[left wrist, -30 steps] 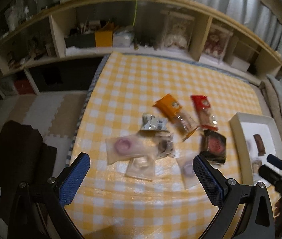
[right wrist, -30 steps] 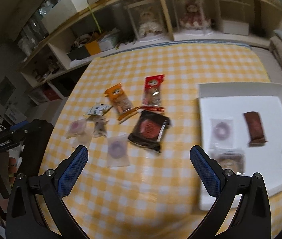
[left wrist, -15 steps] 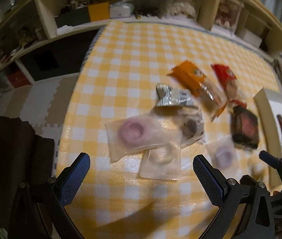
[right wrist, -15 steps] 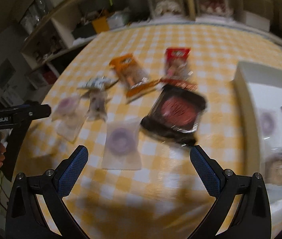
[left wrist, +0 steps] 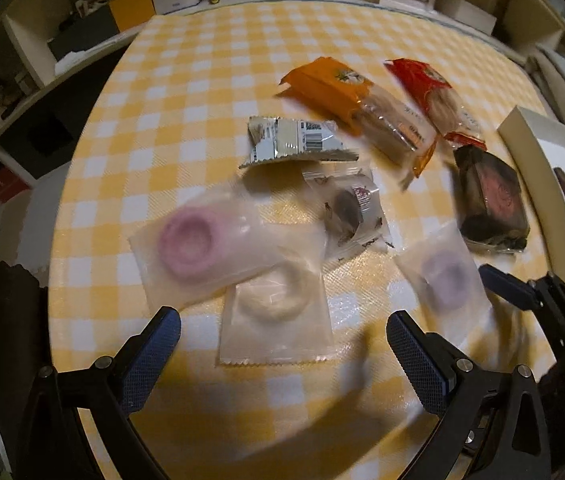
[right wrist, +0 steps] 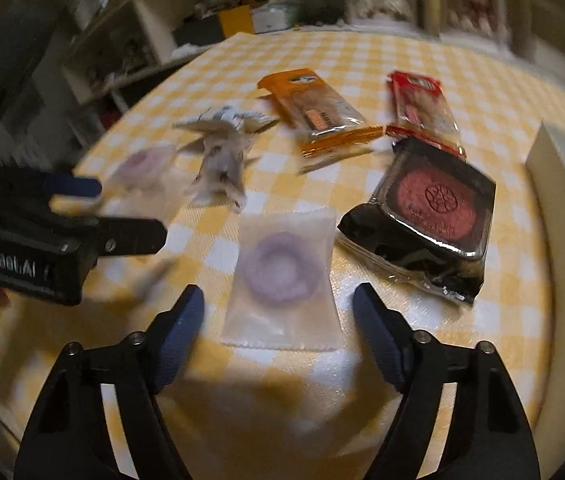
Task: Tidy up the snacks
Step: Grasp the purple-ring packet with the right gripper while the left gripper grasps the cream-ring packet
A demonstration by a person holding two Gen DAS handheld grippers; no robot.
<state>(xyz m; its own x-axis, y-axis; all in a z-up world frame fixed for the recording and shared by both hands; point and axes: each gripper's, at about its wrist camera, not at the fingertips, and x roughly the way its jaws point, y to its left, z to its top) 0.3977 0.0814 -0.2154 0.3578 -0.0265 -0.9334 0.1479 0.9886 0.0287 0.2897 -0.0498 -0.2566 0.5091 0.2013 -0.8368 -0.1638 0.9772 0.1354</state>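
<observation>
Several wrapped snacks lie on a yellow checked tablecloth (left wrist: 186, 80). My left gripper (left wrist: 282, 356) is open, low over a clear packet with a white ring (left wrist: 278, 312), which a pink ring packet (left wrist: 202, 248) partly overlaps. My right gripper (right wrist: 278, 340) is open, its fingers either side of a purple ring packet (right wrist: 282, 276), also in the left wrist view (left wrist: 444, 276). An orange packet (left wrist: 358, 100), a red packet (left wrist: 434, 96), a silver packet (left wrist: 294, 144) and a dark cake packet (right wrist: 426, 208) lie beyond.
A white tray (left wrist: 530, 152) holding snacks sits at the table's right edge. Wooden shelves (left wrist: 34, 40) with boxes and ornaments curve around the far side. The table's left edge drops to floor mats.
Both grippers have moved forward and down toward the table. The left now hovers over the white ring packet and the right straddles the purple ring packet. The right jaws have narrowed somewhat.
</observation>
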